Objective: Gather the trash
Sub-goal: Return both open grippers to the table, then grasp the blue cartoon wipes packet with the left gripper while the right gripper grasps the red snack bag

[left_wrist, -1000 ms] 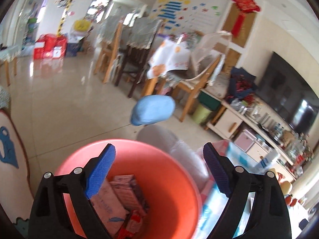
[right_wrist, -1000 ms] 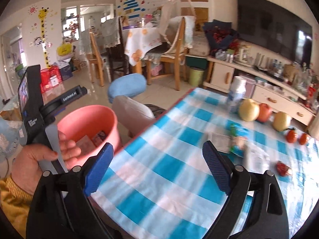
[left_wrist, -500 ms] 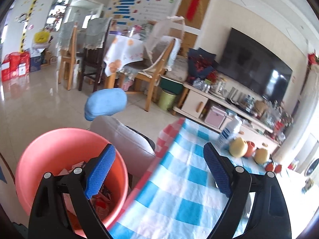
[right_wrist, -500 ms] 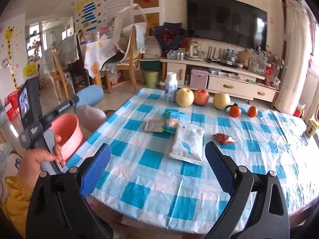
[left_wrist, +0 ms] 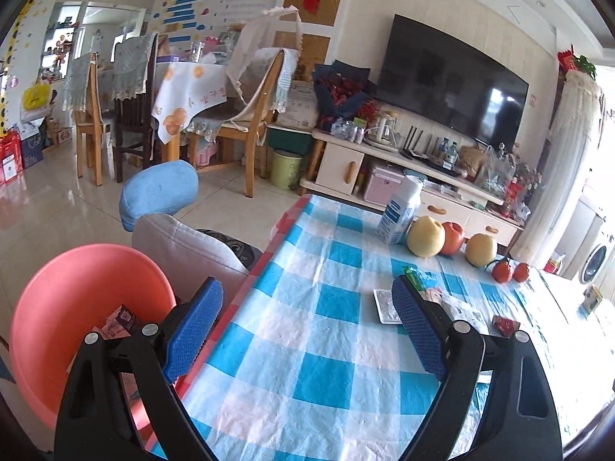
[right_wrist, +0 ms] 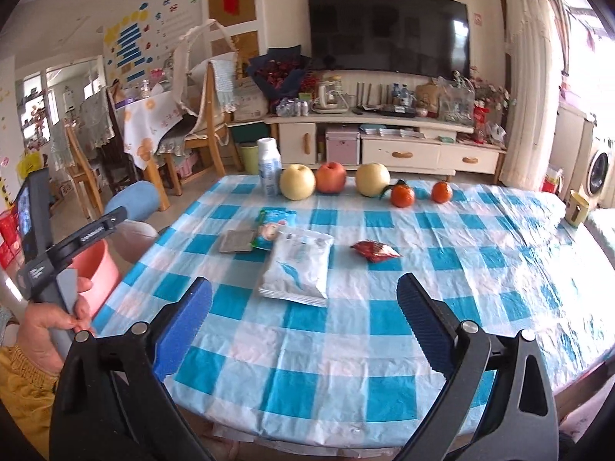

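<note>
Nearest, the right gripper (right_wrist: 303,319) hangs over the table's (right_wrist: 480,269) near edge, jaws spread and empty; the left gripper (left_wrist: 307,326), also spread and empty, sits over the left edge beside the pink bin (left_wrist: 69,292). Mid-table lie a white packet (right_wrist: 298,267), a grey sachet (right_wrist: 236,241), a green wrapper (right_wrist: 271,226) and a red wrapper (right_wrist: 374,250). Along the far edge stands fruit (right_wrist: 332,177).

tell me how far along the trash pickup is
Partly done: the pink bin beside the table already holds some cartons. Nothing is in hand; the left tool and right tool are both open and empty over the checked tablecloth. Left on the table: the white pouch, green packet, grey flat wrapper and red wrapper.
</note>
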`<state>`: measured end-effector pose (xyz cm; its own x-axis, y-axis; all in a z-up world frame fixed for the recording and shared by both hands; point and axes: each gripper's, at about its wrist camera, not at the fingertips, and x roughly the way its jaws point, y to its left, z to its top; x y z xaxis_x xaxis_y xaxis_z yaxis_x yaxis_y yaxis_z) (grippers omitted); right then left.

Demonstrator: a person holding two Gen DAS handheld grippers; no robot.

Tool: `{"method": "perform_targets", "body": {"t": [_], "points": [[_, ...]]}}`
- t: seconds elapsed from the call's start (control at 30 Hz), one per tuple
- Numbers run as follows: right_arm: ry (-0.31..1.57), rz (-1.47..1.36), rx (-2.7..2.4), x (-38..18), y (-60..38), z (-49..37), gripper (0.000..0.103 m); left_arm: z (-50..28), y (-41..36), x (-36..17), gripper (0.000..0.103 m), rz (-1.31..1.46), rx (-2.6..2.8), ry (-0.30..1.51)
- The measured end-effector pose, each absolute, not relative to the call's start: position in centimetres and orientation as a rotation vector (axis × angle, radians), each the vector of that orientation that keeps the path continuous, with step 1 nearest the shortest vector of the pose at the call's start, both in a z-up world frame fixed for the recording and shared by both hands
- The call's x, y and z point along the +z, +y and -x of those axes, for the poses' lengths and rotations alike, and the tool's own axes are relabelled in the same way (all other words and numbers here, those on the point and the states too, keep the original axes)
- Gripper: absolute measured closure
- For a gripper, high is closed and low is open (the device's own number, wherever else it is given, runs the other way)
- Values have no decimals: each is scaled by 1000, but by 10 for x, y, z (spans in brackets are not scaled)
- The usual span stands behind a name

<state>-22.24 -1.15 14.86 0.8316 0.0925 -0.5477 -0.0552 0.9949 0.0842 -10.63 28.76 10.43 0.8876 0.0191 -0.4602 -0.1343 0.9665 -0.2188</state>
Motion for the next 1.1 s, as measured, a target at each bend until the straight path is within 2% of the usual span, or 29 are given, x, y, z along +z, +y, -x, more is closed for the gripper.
{"method": "perform_targets", "body": {"t": [0.4,0.67,0.93,1.1], "points": [[653,-278,-14,71,-107,177,6,79,251,91,14,139,-17,561],[677,-412,10,57,-142,129,6,58,215,73,14,6,-87,644],[730,-341,55,53,-130,76,6,35,184,69,14,58,-178,697],[789,-245,97,45,-120,41,6,-9,146,78,14,48,-186,724]]}}
